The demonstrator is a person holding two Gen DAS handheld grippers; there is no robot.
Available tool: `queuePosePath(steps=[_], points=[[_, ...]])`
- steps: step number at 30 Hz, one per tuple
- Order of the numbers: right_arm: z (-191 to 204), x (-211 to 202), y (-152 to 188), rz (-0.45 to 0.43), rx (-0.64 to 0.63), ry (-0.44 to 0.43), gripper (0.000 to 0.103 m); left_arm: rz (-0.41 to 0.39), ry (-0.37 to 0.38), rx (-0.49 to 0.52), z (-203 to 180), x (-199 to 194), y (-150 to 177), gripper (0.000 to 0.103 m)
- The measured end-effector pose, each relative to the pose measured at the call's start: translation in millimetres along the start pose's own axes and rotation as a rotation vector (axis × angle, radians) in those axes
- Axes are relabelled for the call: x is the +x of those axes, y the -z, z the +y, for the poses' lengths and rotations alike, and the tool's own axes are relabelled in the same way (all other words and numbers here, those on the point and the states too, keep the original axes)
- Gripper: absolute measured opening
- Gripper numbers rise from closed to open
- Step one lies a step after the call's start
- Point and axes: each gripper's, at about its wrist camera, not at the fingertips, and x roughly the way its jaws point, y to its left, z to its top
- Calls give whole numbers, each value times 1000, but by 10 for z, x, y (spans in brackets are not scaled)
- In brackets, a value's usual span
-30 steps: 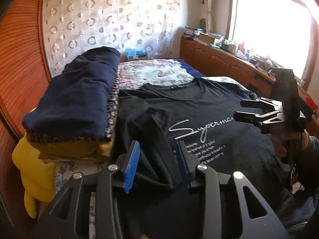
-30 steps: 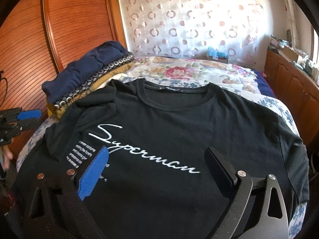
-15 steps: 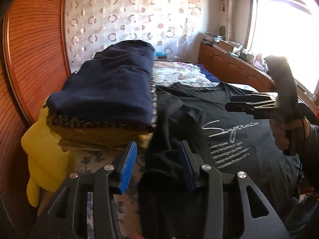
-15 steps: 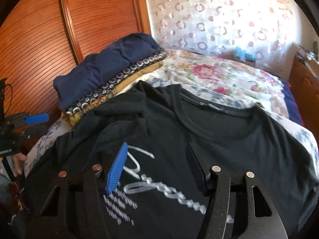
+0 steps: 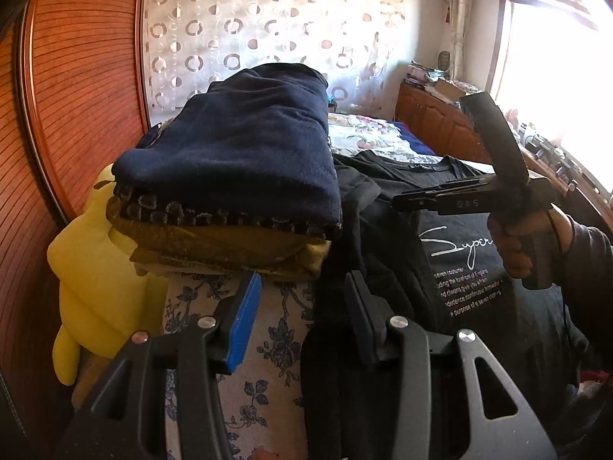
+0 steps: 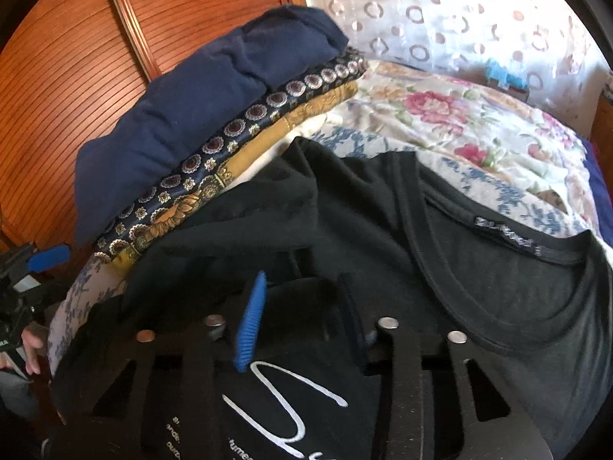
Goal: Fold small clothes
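Observation:
A black T-shirt with white "Superman" lettering lies face up on the flowered bed; it also shows in the right wrist view. My left gripper is open and empty, at the shirt's left edge near the bottom hem, with bedsheet between its fingers. My right gripper is open and empty, low over the shirt's left shoulder and sleeve. In the left wrist view the right gripper shows side-on above the shirt, held by a hand.
A stack of folded blankets, navy on top, stands left of the shirt against a wooden wall. A yellow cushion sits below it. A wooden cabinet runs under the window.
My left gripper has moved left and down to the shirt's left edge. My right gripper has moved left and forward from the lettering to the left shoulder, narrowing its opening.

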Motion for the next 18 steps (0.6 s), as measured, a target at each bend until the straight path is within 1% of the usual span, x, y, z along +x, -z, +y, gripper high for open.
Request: queuePosePath(steps=[1, 2, 3, 6, 12, 14, 16, 18], points=[[13, 3, 6, 2, -4, -3, 20, 1, 1, -2, 7, 4, 3, 45], [37, 7, 12, 4, -11, -8, 16, 1, 1, -3, 9, 4, 7, 45], [55, -4, 26, 1, -22, -7, 7, -1, 0, -3, 9, 8, 7, 45], [61, -137, 65, -34, -33, -32, 1, -5, 3, -1, -5, 7, -3, 45], [22, -566, 189, -126, -39, -37, 1, -13, 14, 12, -77, -1, -24, 45], [-14, -664, 239, -136, -33, -28, 1, -13, 20, 17, -108, 6, -22, 46], [-56, -743, 304, -149, -34, -6, 1, -13, 26, 19, -130, 15, -22, 46], [-101, -779, 376, -148, -40, 54, 1, -10, 30, 24, -158, 25, -28, 46]])
